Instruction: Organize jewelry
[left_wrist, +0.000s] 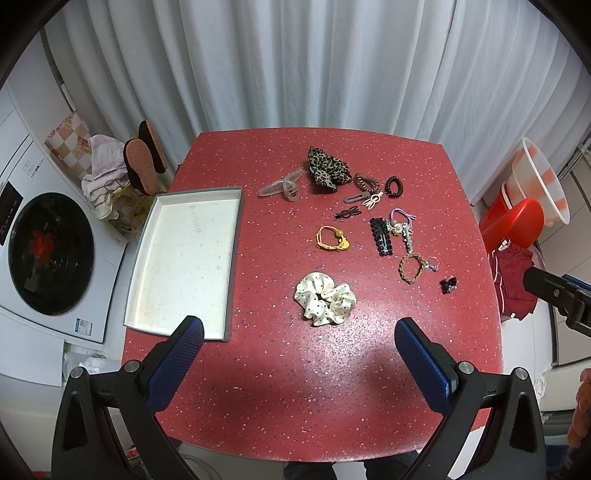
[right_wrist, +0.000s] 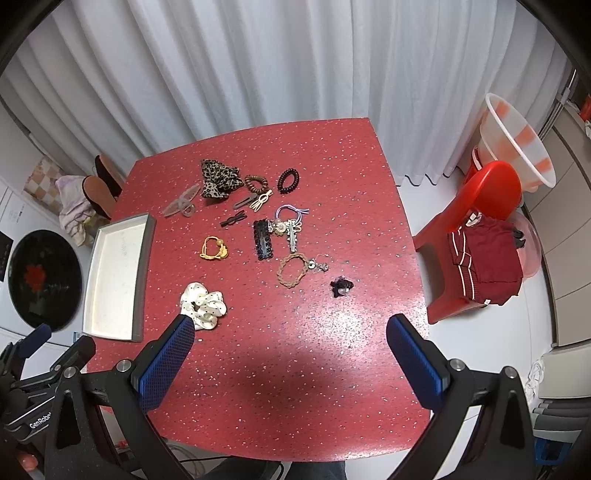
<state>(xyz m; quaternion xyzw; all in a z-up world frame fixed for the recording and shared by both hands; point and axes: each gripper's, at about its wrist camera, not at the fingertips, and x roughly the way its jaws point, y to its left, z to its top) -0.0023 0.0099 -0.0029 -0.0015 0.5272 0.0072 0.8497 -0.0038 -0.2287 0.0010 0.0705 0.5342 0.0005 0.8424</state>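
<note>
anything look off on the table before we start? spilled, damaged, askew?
Nothing spilled or visibly damaged. The hair accessories lie scattered loose on the red speckled table, none in the shallow white tray. The tray sits skewed to the table edge, one corner near it. Both the left gripper and right gripper are open, holding nothing.

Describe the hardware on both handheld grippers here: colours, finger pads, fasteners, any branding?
Both the left gripper and the right gripper have black angular frames with silver round bolts at the joints. Their fingers carry flat blue pads with a fine mesh texture. White "GenRobo" lettering shows on the left gripper's body in the right wrist view.
</note>
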